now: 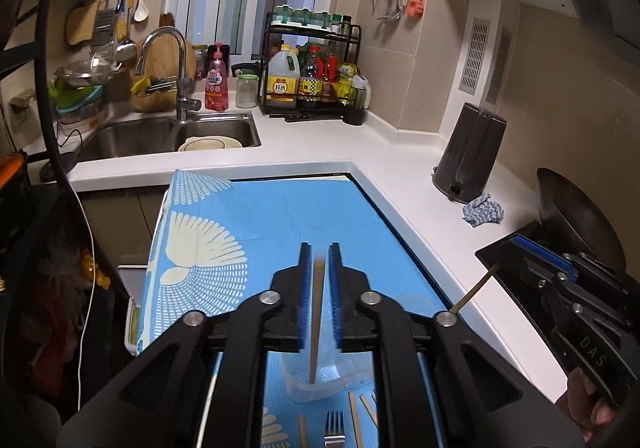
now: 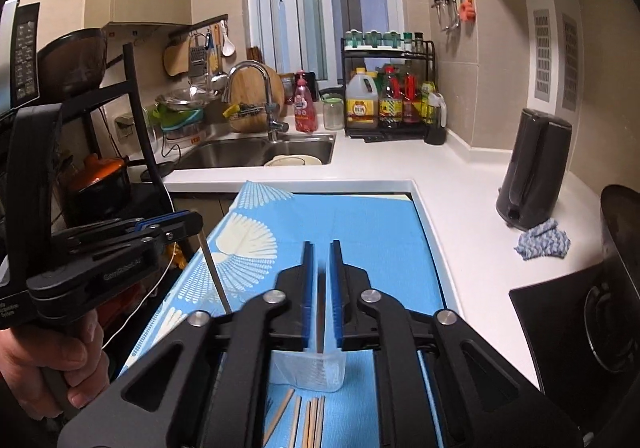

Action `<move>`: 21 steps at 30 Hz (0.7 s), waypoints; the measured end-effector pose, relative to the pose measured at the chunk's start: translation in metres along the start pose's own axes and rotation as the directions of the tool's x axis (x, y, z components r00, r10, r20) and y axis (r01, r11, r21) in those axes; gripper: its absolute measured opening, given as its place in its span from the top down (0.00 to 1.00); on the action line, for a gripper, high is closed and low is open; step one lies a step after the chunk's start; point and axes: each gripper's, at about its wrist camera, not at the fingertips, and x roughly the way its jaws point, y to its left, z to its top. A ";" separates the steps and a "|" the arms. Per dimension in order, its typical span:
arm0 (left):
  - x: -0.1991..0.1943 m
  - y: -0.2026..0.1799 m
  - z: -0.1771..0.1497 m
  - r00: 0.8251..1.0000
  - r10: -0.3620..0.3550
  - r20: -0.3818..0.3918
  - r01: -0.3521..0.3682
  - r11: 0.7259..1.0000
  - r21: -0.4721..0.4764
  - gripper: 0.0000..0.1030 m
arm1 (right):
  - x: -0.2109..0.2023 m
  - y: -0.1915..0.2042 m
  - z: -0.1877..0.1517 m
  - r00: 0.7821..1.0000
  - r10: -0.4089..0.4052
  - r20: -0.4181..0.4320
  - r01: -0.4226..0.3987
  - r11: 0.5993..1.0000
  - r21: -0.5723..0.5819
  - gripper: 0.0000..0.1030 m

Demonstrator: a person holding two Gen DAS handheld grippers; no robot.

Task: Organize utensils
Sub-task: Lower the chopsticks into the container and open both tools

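Since both jaws barely parted, left gripper [image 1: 319,248] chopstick [image 1: 316,312] and right gripper [image 2: 319,248] chopstick [image 2: 320,312] slipping loose, keep tips over clear container [image 2: 310,370] at frame bottom.

Dim, warm indoor light — fisheye-bent edges, dark corners, slight blur.

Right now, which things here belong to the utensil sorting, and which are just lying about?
Job: chopstick in the left tool, clear container, fork, loose chopsticks.
Lying about: kettle, blue rag, sink, sauce bottles.
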 end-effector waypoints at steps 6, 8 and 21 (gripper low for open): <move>-0.060 -0.004 -0.003 0.996 0.006 0.092 -0.007 1.000 0.011 0.61 | -0.039 -0.001 -0.004 0.999 -0.017 0.050 0.017 1.000 -0.002 0.66; -0.081 -0.007 -0.016 0.993 0.004 0.116 -0.005 1.000 0.007 0.60 | -0.059 0.001 -0.010 0.997 -0.023 0.078 0.024 1.000 -0.005 0.66; -0.116 -0.004 -0.180 0.996 0.086 0.035 -0.085 0.996 -0.031 0.47 | -0.129 0.002 -0.148 0.994 -0.028 0.106 0.020 0.998 0.068 0.65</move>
